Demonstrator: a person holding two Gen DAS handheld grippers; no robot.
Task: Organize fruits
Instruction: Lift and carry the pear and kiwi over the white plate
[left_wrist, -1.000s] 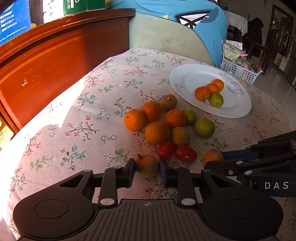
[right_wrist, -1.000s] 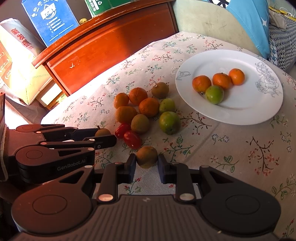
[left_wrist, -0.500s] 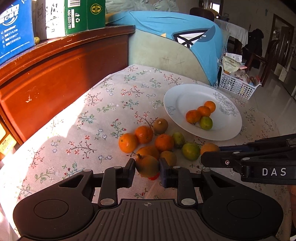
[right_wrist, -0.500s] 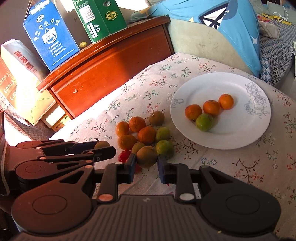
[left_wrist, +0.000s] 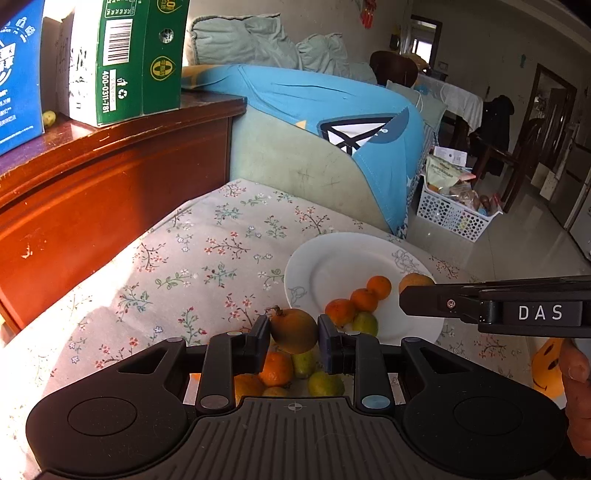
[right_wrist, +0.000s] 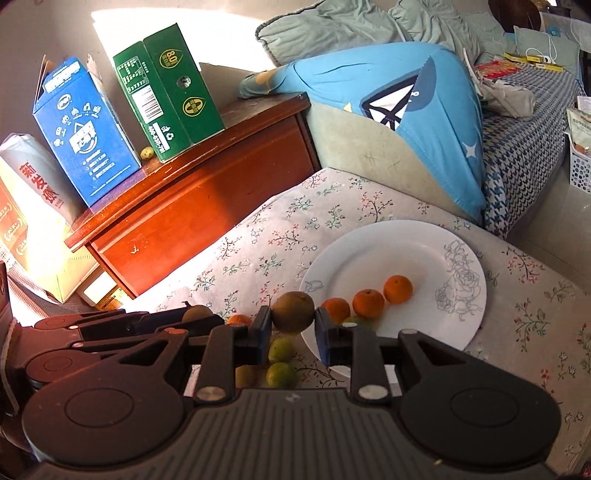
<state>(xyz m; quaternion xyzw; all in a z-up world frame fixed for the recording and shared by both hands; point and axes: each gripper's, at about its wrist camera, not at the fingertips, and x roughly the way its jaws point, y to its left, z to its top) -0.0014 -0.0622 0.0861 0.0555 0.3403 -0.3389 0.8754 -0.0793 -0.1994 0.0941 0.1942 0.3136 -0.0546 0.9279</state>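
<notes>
Where sunlight falls, floral tablecloth (left_wrist: 207, 258) glows.

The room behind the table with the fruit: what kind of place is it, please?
Most likely a living room in a home. A cushioned sofa stands behind the table with its flowered tablecloth, a wooden cabinet bears cartons, and a white plate holds fruit.

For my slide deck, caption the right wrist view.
Right gripper clamps a brownish-green round fruit above the white plate holding small oranges.
</notes>
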